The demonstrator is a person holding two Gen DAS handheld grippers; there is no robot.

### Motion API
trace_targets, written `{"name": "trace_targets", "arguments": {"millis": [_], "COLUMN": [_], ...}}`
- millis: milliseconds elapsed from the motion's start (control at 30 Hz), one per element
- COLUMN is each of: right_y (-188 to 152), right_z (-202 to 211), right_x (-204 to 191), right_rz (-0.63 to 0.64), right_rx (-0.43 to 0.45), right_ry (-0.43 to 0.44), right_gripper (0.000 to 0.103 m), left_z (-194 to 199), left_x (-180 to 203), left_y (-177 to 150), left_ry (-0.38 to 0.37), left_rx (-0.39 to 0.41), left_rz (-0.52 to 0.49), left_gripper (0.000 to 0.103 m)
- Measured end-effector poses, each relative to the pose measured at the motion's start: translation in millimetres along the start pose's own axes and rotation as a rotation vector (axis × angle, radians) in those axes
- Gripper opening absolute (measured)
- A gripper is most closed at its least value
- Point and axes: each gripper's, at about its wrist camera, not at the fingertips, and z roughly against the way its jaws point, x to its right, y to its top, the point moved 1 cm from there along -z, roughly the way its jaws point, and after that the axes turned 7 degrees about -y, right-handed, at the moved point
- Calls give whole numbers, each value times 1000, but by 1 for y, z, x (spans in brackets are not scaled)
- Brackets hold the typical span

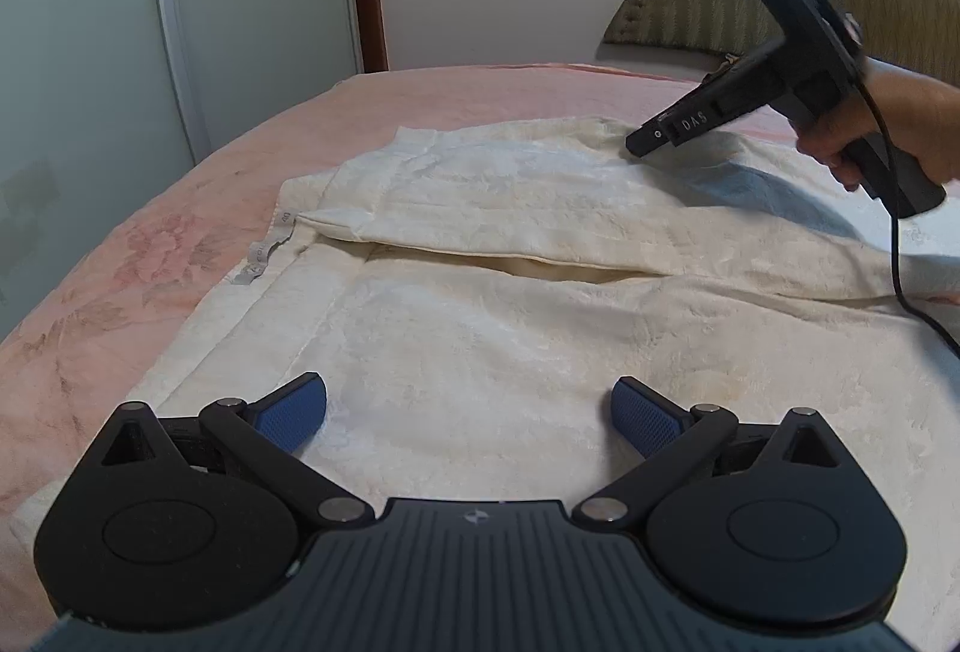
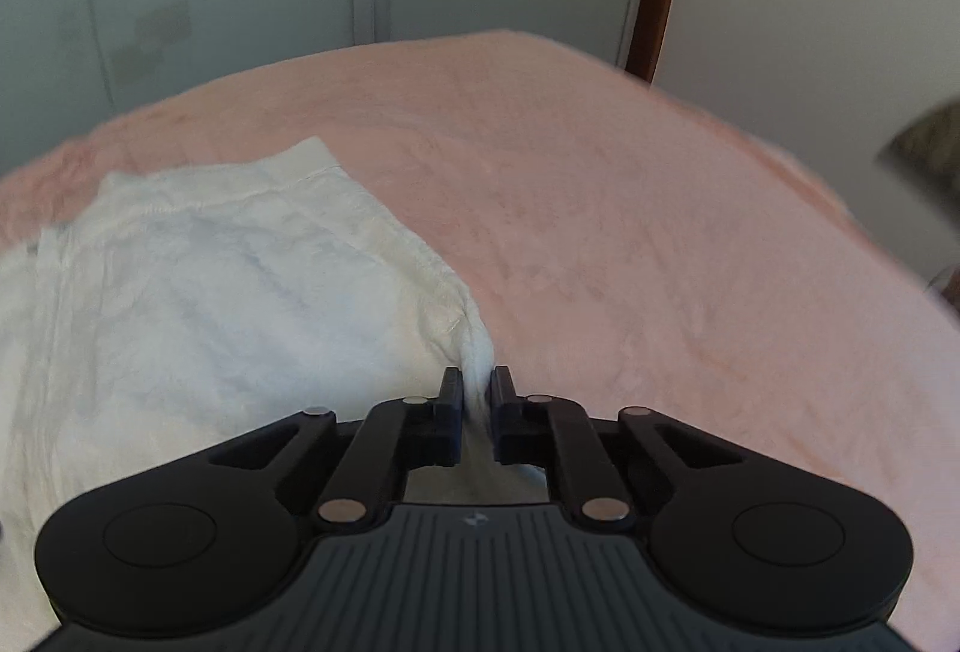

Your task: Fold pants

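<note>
My right tongs (image 2: 477, 382) had their jaws pinched together on a bunched fold at the far edge of the cream-white textured fabric pants (image 2: 198, 280), the cloth gathered into a narrow ridge between the black fingers. My left tongs (image 1: 468, 412) stood wide open, blue ribbed pads (image 1: 291, 415) well apart, hovering above the near panel of the same pants (image 1: 480, 328) and holding nothing.

Outward from there, the pants lay spread flat on the pink floral bedspread (image 1: 120, 256), taking up most of its near half. Their long axis ran across the bed, left to right in my left view, with the hemmed end and its small grey size label (image 1: 267, 256) toward the bed's left edge. A seam gap split the garment into a far panel and a near panel, and the far one was where my right tongs (image 1: 645, 139) had bitten.

In my judgement the fold turned on this: the gripped edge lay on the far side, the free panel on the near side beneath my open left tongs. So the right hand (image 1: 888, 136) was placed to draw its edge toward me, across the long axis, while the left was nearer to pin or catch the near edge.
</note>
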Motion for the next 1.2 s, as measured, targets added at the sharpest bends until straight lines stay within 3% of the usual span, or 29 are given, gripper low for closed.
{"name": "trace_targets", "arguments": {"millis": [100, 233, 333, 433, 500, 567, 667, 767, 833, 867, 933, 1067, 1200], "right_y": [-3, -16, -35, -55, -69, -79, -87, -91, -90, -89, -91, -95, -105], "right_z": [30, 86, 130, 164, 179, 182, 175, 173, 174, 173, 171, 162, 154], "right_x": [-32, -73, -103, -133, -148, -157, -165, -163, -165, -165, -168, -174, -170], "right_rz": [142, 281, 366, 433, 451, 450, 428, 390, 378, 373, 375, 403, 429], "right_rx": [86, 194, 251, 280, 287, 283, 275, 279, 289, 291, 295, 274, 236], "right_ry": [-116, -187, -203, -204, -192, -178, -165, -155, -162, -166, -191, -241, -326], "right_gripper": [8, 8, 8, 8, 8, 8, 8, 8, 8, 8, 8, 12, 31], "left_z": [8, 34, 44, 35, 25, 10, -10, -32, -48, -55, -60, -53, -44], "left_x": [-11, -38, -63, -82, -88, -93, -102, -111, -116, -119, -119, -113, -113], "left_y": [3, 10, 12, 17, 24, 33, 44, 54, 57, 57, 58, 66, 72], "left_ry": [-15, -81, -234, -405, -474, -464, -386, -375, -431, -458, -461, -447, -465], "left_rx": [50, 197, 247, 198, 162, 137, 140, 65, 26, 2, -3, 36, 54], "left_rz": [74, 279, 506, 726, 813, 862, 924, 1005, 1050, 1077, 1091, 1014, 981], "left_gripper": [101, 102, 102, 102, 102, 102, 101, 85, 26, 17, 5, 4, 4]}}
